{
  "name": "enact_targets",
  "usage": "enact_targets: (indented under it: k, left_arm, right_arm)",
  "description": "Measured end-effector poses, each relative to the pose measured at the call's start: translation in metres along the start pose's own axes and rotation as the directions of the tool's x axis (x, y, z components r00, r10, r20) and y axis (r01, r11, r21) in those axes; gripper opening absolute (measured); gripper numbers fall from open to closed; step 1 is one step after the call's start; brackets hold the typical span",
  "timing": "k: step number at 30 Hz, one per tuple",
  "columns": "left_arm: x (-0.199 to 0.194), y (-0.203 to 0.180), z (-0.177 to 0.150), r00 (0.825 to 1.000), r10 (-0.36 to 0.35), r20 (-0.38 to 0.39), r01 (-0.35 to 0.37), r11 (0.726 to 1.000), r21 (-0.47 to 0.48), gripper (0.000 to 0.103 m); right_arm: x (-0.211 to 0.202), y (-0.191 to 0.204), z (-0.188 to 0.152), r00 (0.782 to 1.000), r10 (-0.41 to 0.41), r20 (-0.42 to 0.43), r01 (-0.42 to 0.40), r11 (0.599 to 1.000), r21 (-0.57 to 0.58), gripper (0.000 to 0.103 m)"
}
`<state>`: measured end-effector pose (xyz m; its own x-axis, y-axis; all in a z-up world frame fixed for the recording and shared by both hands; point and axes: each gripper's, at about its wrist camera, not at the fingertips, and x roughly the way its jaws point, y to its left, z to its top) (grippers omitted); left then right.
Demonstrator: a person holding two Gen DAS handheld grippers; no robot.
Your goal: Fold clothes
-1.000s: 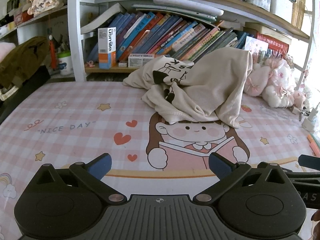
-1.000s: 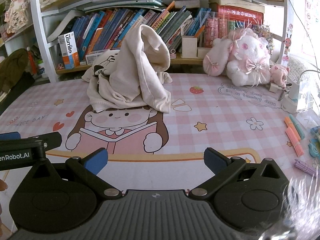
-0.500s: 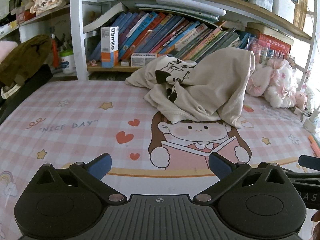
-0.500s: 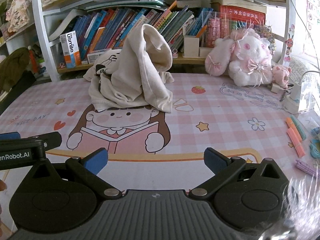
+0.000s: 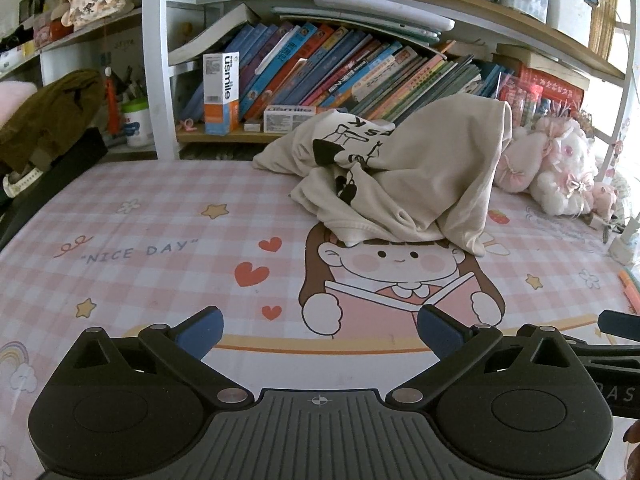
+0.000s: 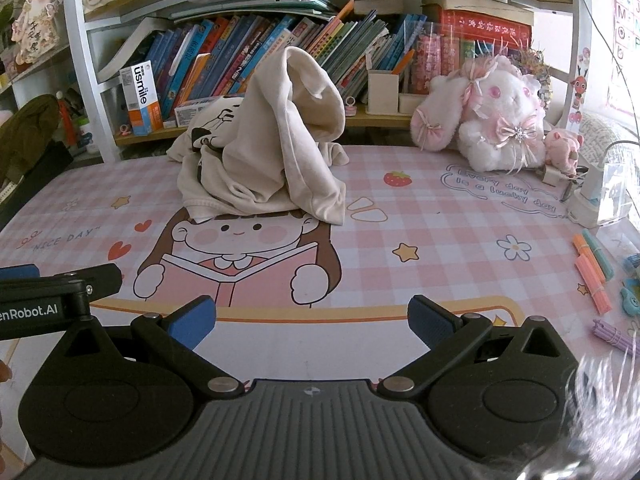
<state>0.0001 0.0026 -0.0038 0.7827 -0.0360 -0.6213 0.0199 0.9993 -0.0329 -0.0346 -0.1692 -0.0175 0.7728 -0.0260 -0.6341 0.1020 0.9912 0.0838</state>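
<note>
The left gripper sits at the bottom of its frame with its blue fingers spread wide, holding nothing and touching nothing. The right gripper is just as wide open and empty. Both are well apart from the cream shirt. It lies in a crumpled heap in the upper middle of each frame on the pink checked mat, one fold standing up. Its long side cannot be told.

Bright daylight from the right, blown-out glare at that edge. Strong fisheye bending at borders. Blurry smear bottom-right in right wrist view; centre sharp.
</note>
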Motion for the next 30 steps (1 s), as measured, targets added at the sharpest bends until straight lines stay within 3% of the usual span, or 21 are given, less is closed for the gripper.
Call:
enact_targets:
  k: [30]
  left_arm:
    - [-0.0016, 0.0012, 0.0005, 1.000, -0.014, -0.007, 0.014, 1.000, 0.006, 0.103]
  right_arm:
    - [-0.0005, 0.0020, -0.0014, 1.000, -0.001, -0.005, 0.001, 1.000, 0.000, 0.103]
